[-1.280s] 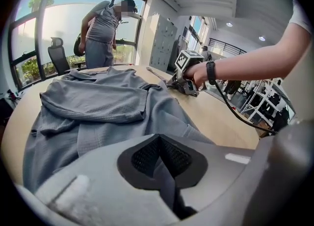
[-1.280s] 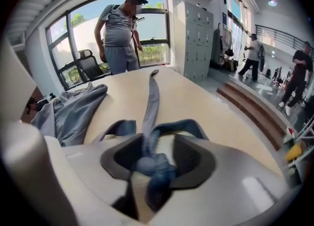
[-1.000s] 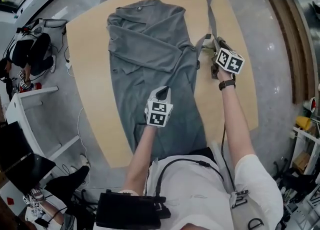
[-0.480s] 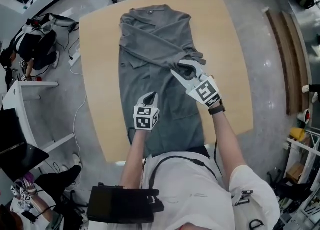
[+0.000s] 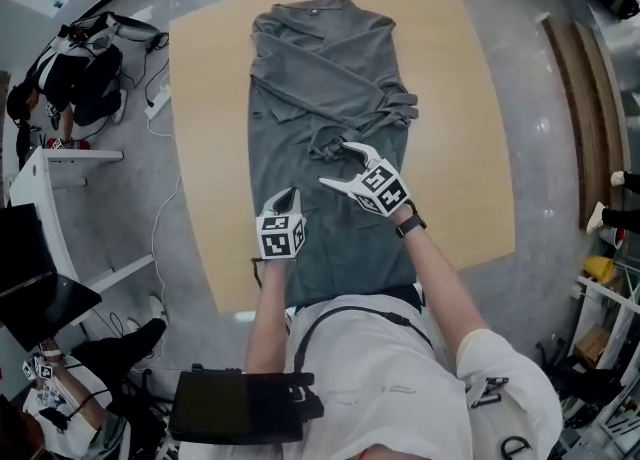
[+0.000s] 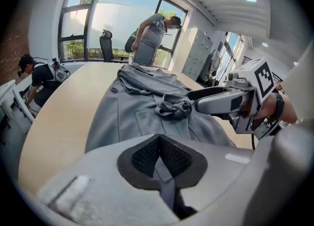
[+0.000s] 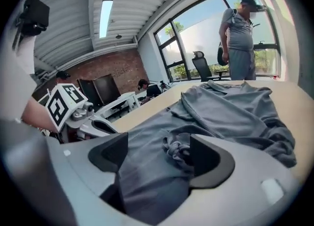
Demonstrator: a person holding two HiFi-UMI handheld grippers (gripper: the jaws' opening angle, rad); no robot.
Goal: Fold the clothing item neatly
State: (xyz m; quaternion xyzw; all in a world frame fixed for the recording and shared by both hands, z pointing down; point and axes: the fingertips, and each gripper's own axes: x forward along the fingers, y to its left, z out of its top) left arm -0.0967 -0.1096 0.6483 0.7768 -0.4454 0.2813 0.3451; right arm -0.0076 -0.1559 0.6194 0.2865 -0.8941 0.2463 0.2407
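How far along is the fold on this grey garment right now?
Done: the grey garment lies lengthwise on the table, sleeves folded in across its upper part.

In hand: the right gripper has just been opening its jaws. Its fingers stand apart around the bunched tie without pinching it. The left gripper is shut, over the lower left panel.

Left: the lower half is not yet folded up.

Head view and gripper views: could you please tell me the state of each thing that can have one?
grey robe: laid lengthwise on the table, sleeves folded across its front.
belt: bunched in a knot on the robe's middle.
left claw: shut, empty, over the robe's lower part.
right claw: jaws wide apart, just been opening; the bunched belt lies between them, unpressed.
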